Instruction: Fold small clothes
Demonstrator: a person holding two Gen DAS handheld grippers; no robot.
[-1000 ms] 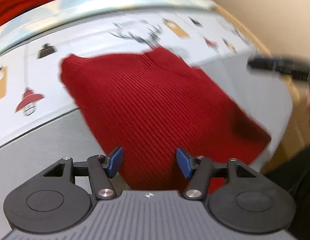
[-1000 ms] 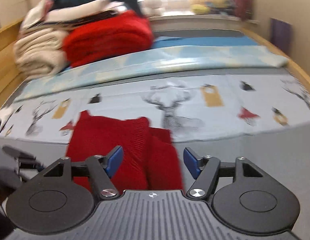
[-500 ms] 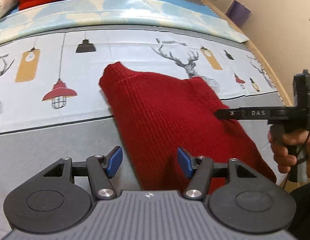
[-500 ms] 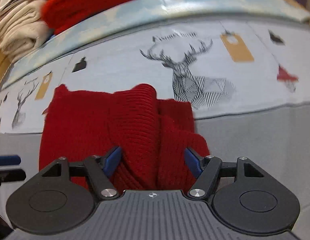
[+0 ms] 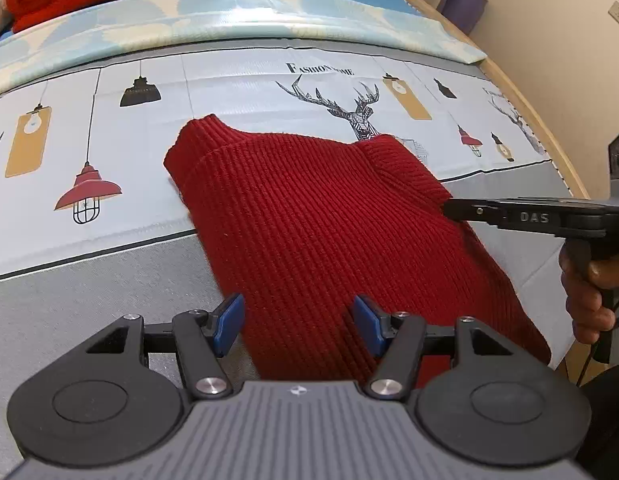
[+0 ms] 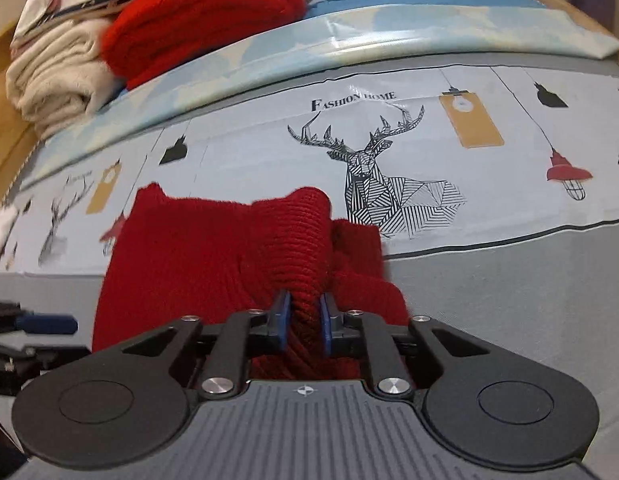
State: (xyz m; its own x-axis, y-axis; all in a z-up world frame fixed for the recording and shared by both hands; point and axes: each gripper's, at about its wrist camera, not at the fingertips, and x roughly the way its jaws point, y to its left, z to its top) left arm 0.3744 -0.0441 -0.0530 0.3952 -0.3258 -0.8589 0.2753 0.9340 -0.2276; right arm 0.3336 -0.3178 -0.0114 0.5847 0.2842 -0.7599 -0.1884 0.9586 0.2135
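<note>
A small red ribbed knit garment [image 5: 321,224] lies on the printed bed sheet [image 5: 237,92]. My left gripper [image 5: 295,322] is open, its blue pads straddling the garment's near edge just above it. My right gripper [image 6: 303,320] is shut on a raised fold of the red garment [image 6: 213,252] at its right side. In the left wrist view the right gripper [image 5: 453,209] reaches in from the right and pinches the knit there.
A pile of folded clothes, red [image 6: 201,16] and cream [image 6: 57,76], sits at the back left of the bed. A light blue folded cloth [image 5: 229,16] runs across behind the sheet. The wooden bed edge [image 5: 557,132] and wall are on the right.
My right gripper has moved forward onto the garment's right fold and closed on it. My left gripper stays open, now closer to the garment's near edge.
</note>
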